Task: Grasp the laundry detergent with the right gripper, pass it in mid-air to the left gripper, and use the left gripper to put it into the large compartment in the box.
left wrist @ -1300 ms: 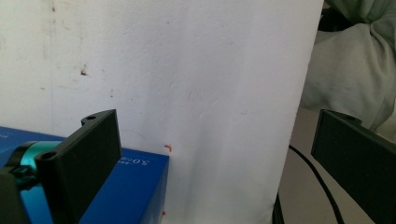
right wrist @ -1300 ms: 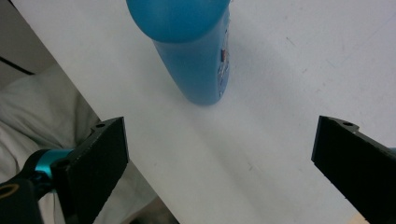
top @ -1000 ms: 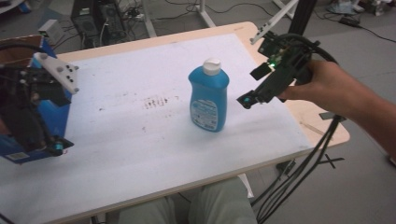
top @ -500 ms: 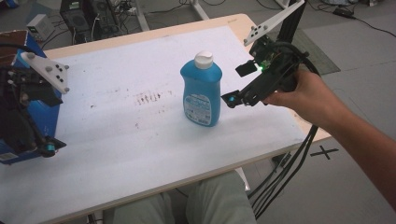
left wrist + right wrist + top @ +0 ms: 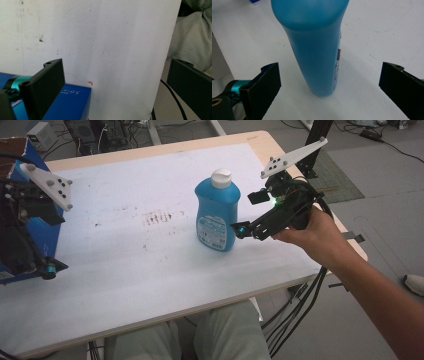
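The right gripper (image 5: 248,213) has closed in on the blue bottle (image 5: 216,212): a second ago it hung well off to the bottle's right, half a second ago it was near, and now its lower jaw tip sits just beside the bottle's side. In the right gripper view the bottle (image 5: 317,47) stands between the wide-apart jaws, untouched. The hand (image 5: 312,237) holding it has come further in over the desk (image 5: 150,270) edge, and the gripper's grey plate now tilts up above the bottle's shoulder
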